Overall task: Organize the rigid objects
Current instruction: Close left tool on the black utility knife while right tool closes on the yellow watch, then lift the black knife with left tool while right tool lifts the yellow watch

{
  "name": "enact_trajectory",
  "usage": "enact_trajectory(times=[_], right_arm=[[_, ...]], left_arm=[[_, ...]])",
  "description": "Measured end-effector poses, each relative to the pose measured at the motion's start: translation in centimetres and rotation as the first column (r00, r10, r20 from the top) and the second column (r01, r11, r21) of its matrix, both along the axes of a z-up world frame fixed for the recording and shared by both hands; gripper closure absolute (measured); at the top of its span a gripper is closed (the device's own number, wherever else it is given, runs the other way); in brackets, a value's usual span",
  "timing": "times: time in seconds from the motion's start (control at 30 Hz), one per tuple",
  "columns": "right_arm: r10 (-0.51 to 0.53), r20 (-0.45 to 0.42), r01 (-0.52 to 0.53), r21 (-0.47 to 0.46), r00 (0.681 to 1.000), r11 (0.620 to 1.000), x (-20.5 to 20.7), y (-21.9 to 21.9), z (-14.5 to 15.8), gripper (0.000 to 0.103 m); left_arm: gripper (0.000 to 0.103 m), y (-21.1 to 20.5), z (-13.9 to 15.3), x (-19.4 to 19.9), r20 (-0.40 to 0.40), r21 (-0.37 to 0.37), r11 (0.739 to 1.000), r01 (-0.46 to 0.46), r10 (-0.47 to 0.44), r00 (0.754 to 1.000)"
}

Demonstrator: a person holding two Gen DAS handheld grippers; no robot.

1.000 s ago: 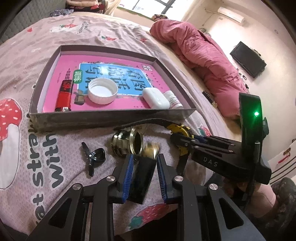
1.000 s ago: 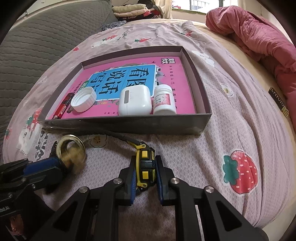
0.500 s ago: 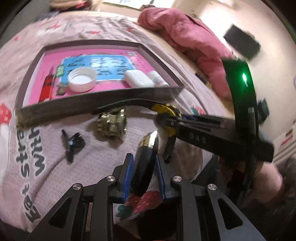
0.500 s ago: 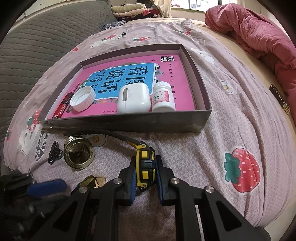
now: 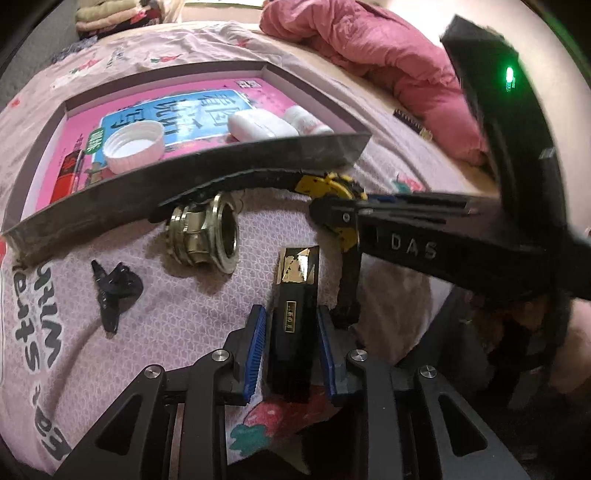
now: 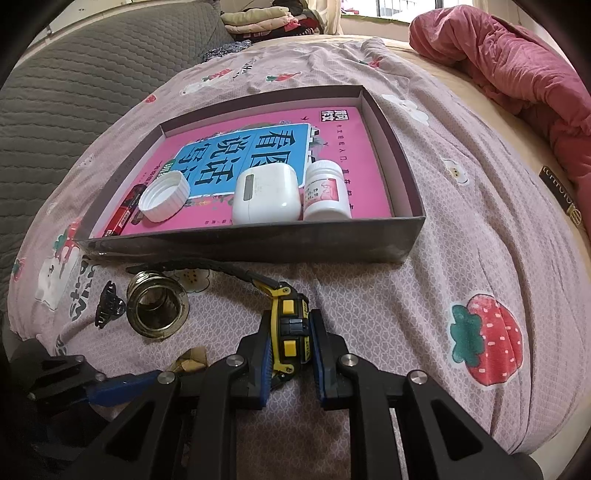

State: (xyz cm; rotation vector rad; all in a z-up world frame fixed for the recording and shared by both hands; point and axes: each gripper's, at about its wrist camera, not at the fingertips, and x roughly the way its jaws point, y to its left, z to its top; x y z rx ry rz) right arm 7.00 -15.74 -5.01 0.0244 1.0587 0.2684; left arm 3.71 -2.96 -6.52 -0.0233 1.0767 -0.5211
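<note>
Left claw jaws, just having been opening, are flanking a black-and-gold rectangular lighter lying on the pink printed bedsheet, pads apparently clear. Right claw is clenching a yellow-and-black tape measure before the shallow grey cardboard tray.

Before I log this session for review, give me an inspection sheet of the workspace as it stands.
Surface: bedsheet, strawberry print.
Job's things: box holds bottle cap, white case, pill bottle, red lighter. Outside: brass fitting, black hair clip.
Clutter: pink blanket, folded clothes.
Grippers: left gripper, jaws just opening around black-and-gold case; right gripper shut on tape measure.
Cables: nothing seen.
Surroundings: grey quilted headboard.
</note>
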Motion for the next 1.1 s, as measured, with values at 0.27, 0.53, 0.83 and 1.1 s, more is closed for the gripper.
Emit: enact_trajectory(times=[0.27,0.53,0.83,1.1], right_arm=[[0.007,0.003,-0.007,0.001,1.0,1.0,0.1,0.1,-0.1,0.085],[0.014,0.03,-0.014,-0.002,0.999,1.0,-0.3,0.1,0.5,0.085],[0.024,0.094,-0.024,-0.002,0.995,1.0,-1.3,0.3,2.5,0.085],[-0.005,0.154,0.003,0.01,0.988,1.0,-2.2,-0.4,4.6,0.085]], left_arm=[[0.081,-1.1,-0.4,0.4,0.029,0.051,0.999,0.011,-0.013,0.999],[0.081,-1.2,0.4,0.0,0.066,0.078,0.997,0.01,-0.015,0.998],[0.081,0.8,2.5,-0.7,0.102,0.041,0.998,-0.044,0.04,0.994],[0.081,2.4,4.9,-1.7,0.17,-0.023,0.997,-0.078,0.081,0.982]])
